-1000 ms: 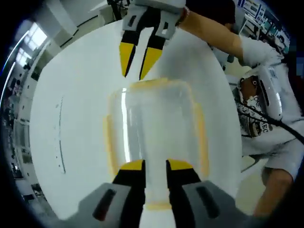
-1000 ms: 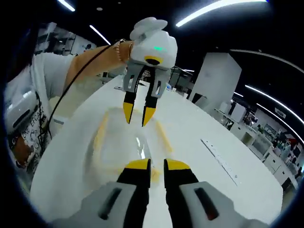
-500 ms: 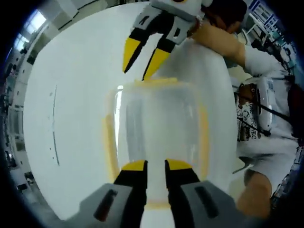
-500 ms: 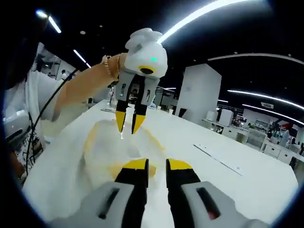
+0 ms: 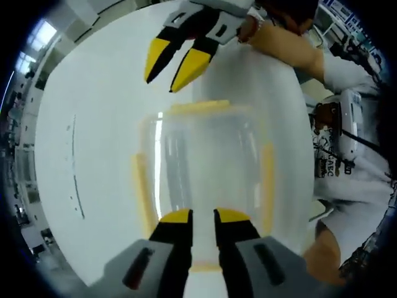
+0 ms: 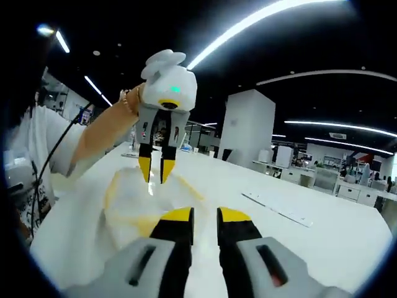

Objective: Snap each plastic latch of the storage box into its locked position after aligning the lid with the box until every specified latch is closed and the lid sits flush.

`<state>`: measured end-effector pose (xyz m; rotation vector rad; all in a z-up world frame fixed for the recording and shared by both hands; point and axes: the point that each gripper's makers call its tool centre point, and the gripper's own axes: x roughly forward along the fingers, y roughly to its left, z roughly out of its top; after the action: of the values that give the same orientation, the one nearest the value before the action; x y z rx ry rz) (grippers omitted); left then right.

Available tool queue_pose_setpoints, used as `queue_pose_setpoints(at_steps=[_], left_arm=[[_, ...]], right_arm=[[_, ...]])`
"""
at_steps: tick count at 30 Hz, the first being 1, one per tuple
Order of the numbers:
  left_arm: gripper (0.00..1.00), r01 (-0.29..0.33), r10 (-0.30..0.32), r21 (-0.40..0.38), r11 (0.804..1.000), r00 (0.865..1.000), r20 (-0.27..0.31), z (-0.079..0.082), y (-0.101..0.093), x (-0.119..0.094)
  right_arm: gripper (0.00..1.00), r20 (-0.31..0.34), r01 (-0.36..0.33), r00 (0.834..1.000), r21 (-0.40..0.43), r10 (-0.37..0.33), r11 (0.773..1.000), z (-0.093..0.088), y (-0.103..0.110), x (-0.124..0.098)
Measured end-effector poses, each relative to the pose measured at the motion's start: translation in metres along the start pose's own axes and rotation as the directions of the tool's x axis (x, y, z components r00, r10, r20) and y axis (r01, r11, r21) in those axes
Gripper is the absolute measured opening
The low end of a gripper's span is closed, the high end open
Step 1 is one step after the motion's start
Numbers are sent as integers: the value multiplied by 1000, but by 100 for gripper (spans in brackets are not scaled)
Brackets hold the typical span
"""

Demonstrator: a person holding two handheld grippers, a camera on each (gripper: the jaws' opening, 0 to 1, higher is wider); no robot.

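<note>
A clear storage box [image 5: 208, 164] with its lid on sits on the white table [image 5: 99, 93]. Yellow latches show at its far end [image 5: 201, 107], left side [image 5: 141, 186], right side [image 5: 268, 180] and near end [image 5: 205, 268]. My left gripper [image 5: 203, 217] hovers over the box's near end, jaws shut to a narrow slit and holding nothing. My right gripper [image 5: 173, 65] hangs above the table just beyond the far latch, fingers close together and empty. In the right gripper view the box [image 6: 133, 198] lies low at the left, between my right gripper [image 6: 205, 216] and the left gripper [image 6: 155, 171].
A thin ruler-like strip [image 5: 74, 174] lies on the table left of the box, also seen as a strip [image 6: 276, 208]. A person in a white shirt [image 5: 347, 155] stands at the table's right edge. Desks and a white pillar [image 6: 248, 130] fill the room behind.
The right gripper has lifted away from the box's far latch, and its view now tilts up toward the room. The left gripper stays over the near end.
</note>
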<state>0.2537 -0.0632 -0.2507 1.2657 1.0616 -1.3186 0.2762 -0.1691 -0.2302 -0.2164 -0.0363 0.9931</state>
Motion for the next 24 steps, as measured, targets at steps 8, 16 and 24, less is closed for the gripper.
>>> queue_pose_setpoints(at_steps=[8,16,24], left_arm=[[13,-8,8,0,1000,1000,15,-2,-1,2],[13,-20,20,-26,999,1000,11,-3,0,2],[13,-23,21,-64,998,1000,-21,-3,1,2]], right_arm=[[14,-12,-38,999,24,38,999,-8,5,4],[14,-34,-51,998,-2,51,999,-8,9,8],[14,-16,-40,999,22,40,999,-6,8,9]])
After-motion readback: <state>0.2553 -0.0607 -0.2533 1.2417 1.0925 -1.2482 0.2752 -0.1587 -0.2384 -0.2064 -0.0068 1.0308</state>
